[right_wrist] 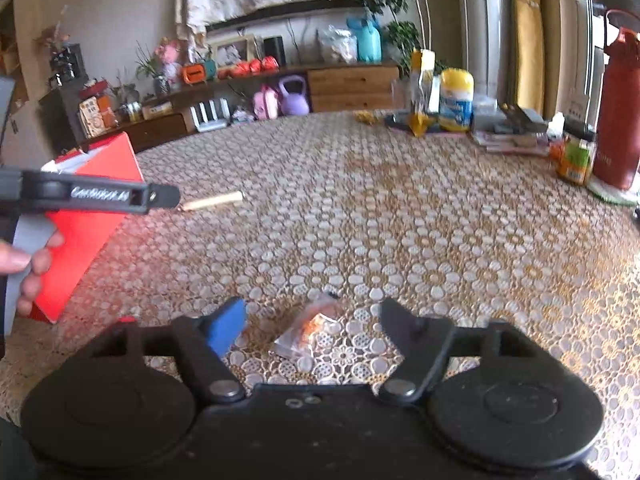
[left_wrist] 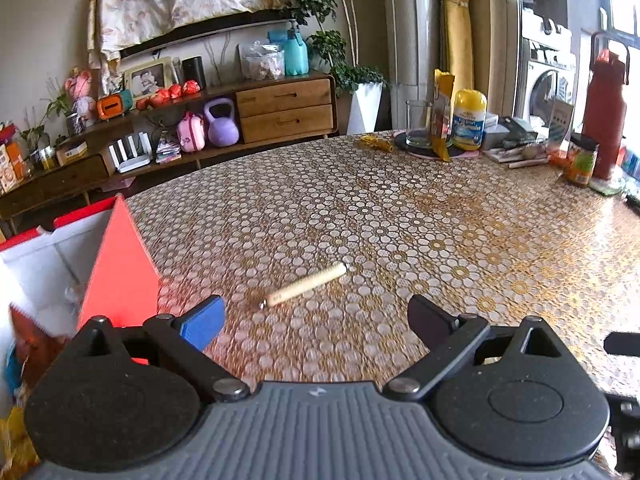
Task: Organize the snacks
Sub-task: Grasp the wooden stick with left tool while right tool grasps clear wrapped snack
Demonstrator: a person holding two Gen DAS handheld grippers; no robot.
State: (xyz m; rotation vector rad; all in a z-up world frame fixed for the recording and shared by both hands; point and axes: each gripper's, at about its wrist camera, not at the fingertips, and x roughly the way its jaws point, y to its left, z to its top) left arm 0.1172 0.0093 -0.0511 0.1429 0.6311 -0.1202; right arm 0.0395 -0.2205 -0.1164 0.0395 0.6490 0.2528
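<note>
The table (left_wrist: pixel 400 208), under a gold circle-patterned cloth, carries a red box (left_wrist: pixel 120 268) at its left edge, open at the top with snack packets inside. A pale stick-shaped snack (left_wrist: pixel 306 284) lies just ahead of the left gripper (left_wrist: pixel 316 316), its long axis slanting up to the right, across the gap between the jaws, which stand wide apart and empty. The right gripper (right_wrist: pixel 312 320) also has its jaws spread, framing a small clear wrapped snack (right_wrist: pixel 308 330) lying between them on the cloth. Each arm is nearest its own item; the box lies to the left.
</note>
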